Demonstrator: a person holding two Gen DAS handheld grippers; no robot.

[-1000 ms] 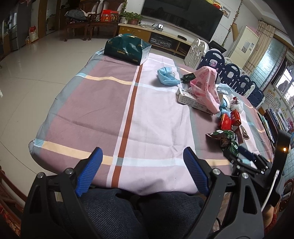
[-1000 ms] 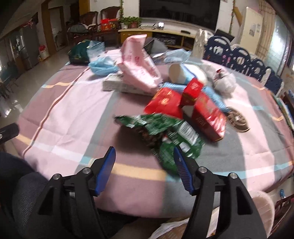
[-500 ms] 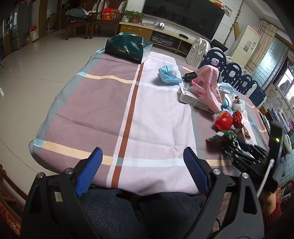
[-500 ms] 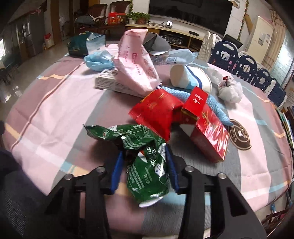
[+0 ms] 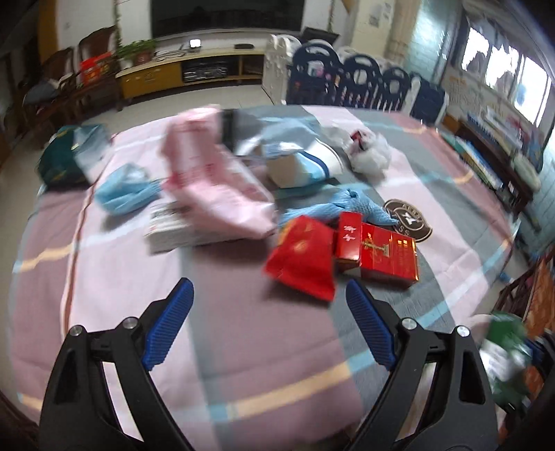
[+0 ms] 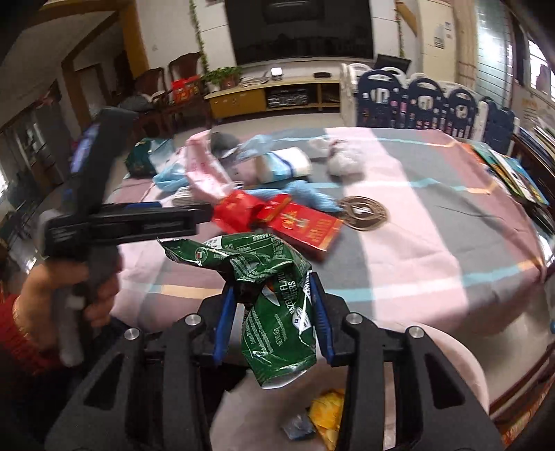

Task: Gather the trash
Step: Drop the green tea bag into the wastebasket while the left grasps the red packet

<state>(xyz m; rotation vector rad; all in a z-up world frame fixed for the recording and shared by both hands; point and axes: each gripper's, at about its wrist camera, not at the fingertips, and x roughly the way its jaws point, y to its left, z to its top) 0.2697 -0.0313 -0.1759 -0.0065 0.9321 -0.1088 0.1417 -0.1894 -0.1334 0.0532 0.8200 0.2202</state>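
Striped tablecloth (image 5: 242, 347) carries mixed litter mid-table. Right gripper (image 6: 274, 312), jaws just closed, clamps a green wrapper (image 6: 270, 295) lifted past the near edge; left gripper (image 5: 267, 312) hovers wide, empty.

A large dark television (image 6: 300, 27) hangs on a white wall above a long yellow cabinet (image 6: 270, 95); wooden chairs (image 6: 184, 73) stand left, a navy-and-white playpen fence (image 6: 426, 100) right, daylit windows (image 5: 503, 73) beyond
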